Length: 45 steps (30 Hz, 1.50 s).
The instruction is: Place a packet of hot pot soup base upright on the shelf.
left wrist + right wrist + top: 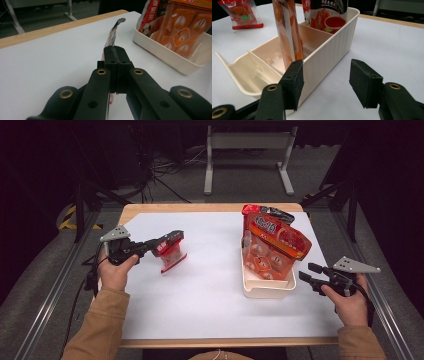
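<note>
The left gripper [167,245] is clamped on a small red snack packet [171,254], holding it just above the white table [200,290], well to the left of the cream bin [265,290]. From the left gripper's camera its jaws are pressed together on the packet's edge [113,37]. The right gripper [307,272] waits just to the right of the bin, jaws apart with nothing between them. In the bin an orange bag [272,247] stands upright, with a red pouch [325,15] in the far compartment behind it.
</note>
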Each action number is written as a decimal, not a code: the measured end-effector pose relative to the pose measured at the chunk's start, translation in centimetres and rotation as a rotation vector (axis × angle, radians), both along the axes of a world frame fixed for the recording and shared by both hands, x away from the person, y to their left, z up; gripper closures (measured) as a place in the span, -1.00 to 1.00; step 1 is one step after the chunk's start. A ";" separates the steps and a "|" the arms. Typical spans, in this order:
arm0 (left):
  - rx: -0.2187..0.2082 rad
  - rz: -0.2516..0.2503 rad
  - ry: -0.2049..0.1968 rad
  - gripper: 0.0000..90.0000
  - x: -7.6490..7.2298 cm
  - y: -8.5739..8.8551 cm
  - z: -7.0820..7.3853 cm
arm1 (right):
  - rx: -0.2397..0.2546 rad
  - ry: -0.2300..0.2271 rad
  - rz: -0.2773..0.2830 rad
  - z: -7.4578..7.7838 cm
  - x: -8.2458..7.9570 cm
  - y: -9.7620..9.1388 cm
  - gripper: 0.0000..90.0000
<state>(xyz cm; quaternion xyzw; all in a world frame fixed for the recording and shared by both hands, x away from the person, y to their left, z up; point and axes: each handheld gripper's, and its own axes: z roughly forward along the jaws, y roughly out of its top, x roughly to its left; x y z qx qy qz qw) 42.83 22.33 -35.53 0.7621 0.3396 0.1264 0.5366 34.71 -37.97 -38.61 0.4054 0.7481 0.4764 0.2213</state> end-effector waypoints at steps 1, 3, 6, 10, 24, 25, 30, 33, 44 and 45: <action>0.007 -0.012 -0.011 1.00 -0.2 -0.1 0.2 | 0.000 0.000 0.000 0.0 0.0 0.0 0.00; 0.013 -0.021 -0.023 1.00 -0.5 -0.2 0.5 | 0.000 0.000 0.000 0.0 0.0 0.0 0.00; 0.016 -0.034 -0.029 1.00 -1.0 -0.4 1.0 | 0.000 0.000 -0.001 0.0 0.0 0.0 0.00; 0.017 -0.068 -0.040 1.00 -1.6 -0.8 1.6 | -0.003 0.002 -0.002 -0.1 0.0 -0.1 0.00; 0.042 -0.199 -0.051 1.00 -3.4 -3.1 4.2 | -0.039 0.016 0.014 -0.2 0.2 -0.5 0.14; 0.037 -0.214 -0.052 1.00 -3.5 -3.4 4.5 | -0.038 0.017 0.015 -0.2 0.2 -0.5 0.13; 0.028 -0.262 -0.064 1.00 -3.9 -4.3 5.3 | -0.039 0.023 0.014 -0.3 0.3 -0.4 0.12; 0.033 -0.292 -0.073 1.00 -4.2 -5.3 5.9 | -0.037 0.027 0.015 -0.3 0.4 -0.4 0.12; 0.026 -0.381 -0.088 1.00 -4.7 -8.4 7.0 | -0.035 0.027 0.022 -0.4 0.5 -0.4 0.12; 0.027 -0.390 -0.092 1.00 -4.8 -8.7 7.0 | -0.035 0.027 0.022 -0.4 0.5 -0.3 0.12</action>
